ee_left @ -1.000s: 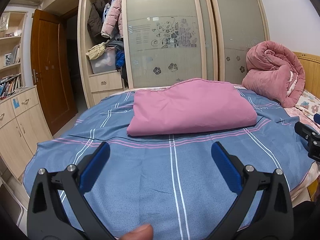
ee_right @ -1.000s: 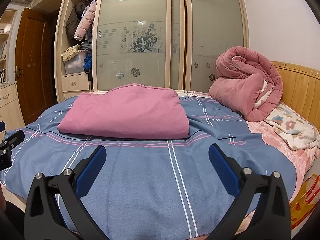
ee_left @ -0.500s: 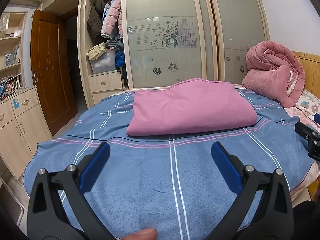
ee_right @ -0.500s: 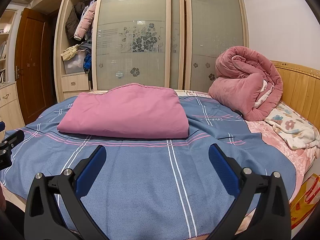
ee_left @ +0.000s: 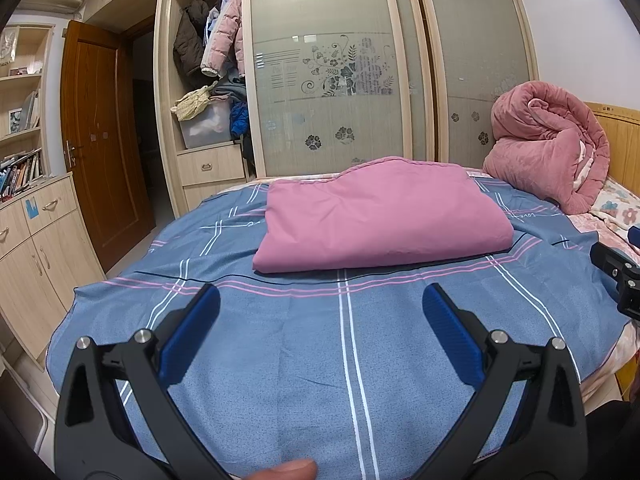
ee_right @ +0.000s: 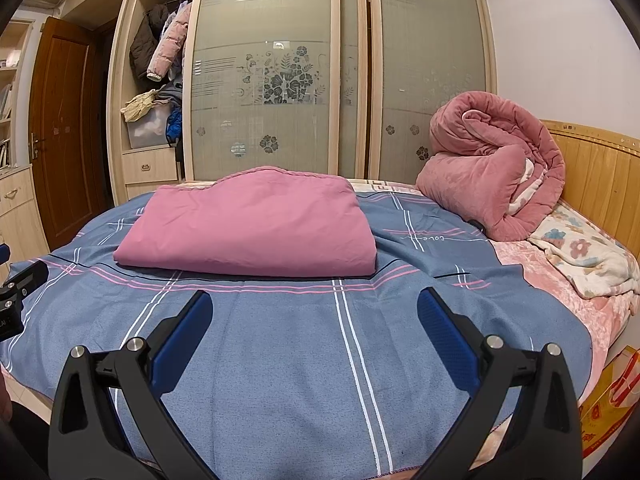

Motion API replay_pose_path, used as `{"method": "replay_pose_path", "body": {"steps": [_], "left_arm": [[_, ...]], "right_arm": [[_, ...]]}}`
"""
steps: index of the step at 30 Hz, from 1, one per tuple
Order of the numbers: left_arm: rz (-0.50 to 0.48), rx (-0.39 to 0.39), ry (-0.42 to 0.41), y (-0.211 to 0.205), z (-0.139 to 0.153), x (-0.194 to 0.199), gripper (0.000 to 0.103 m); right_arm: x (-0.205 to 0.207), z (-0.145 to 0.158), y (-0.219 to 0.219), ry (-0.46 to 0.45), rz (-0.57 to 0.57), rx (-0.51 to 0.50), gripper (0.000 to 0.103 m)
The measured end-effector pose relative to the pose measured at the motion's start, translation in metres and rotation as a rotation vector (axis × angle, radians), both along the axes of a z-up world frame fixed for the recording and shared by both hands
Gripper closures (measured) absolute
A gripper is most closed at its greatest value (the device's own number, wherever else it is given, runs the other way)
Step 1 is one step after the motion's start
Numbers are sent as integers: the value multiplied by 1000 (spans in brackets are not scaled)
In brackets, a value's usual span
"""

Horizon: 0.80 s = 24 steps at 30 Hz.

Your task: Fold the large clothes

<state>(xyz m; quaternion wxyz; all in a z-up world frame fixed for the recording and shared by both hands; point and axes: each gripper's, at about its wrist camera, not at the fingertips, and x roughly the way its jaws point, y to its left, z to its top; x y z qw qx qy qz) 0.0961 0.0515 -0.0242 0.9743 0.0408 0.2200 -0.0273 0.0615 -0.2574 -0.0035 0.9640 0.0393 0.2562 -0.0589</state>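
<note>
The left gripper [ee_left: 320, 312] hangs above the near part of the bed with its blue-padded fingers spread wide and nothing between them. Below and ahead of it lies the blue striped sheet [ee_left: 360, 340], flat and bare up to the folded pink garment [ee_left: 380, 220], which rests straight ahead of the claw, well apart from the fingertips. A fingertip [ee_left: 290, 470] of the person shows at the bottom edge, behind the claw.

The right gripper [ee_right: 316, 312] is likewise spread wide and empty above the same sheet [ee_right: 300, 340]. The folded pink garment [ee_right: 252, 224] lies ahead of it and slightly to its left, its near folded edge running across the view, with open sheet between.

To the left of the left claw the sheet's edge drops off toward a wooden cabinet [ee_left: 32, 248] and a brown door [ee_left: 100, 140]; this view alone shows the bookshelf [ee_left: 20, 120]. At its right edge the other claw's tip [ee_left: 616, 272] appears.

The right view alone shows the whole headboard [ee_right: 600, 176], the floral blanket [ee_right: 584, 256] and the pink underlay [ee_right: 560, 292] right of the claw. A rolled pink quilt [ee_right: 492, 172] sits beyond, against the headboard. The wardrobe [ee_right: 280, 80] stands behind the bed.
</note>
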Motion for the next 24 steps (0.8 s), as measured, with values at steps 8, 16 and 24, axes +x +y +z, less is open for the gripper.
{"method": "replay_pose_path", "body": {"steps": [8, 16, 24], "left_arm": [[-1, 0, 1, 0, 0, 0, 2], [-1, 1, -1, -1, 0, 0, 2], [-1, 1, 0, -1, 0, 0, 2]], "right_arm": [[0, 0, 0, 0, -1, -1, 1], [0, 0, -1, 0, 0, -1, 1], [-1, -1, -2, -2, -2, -1, 1]]}}
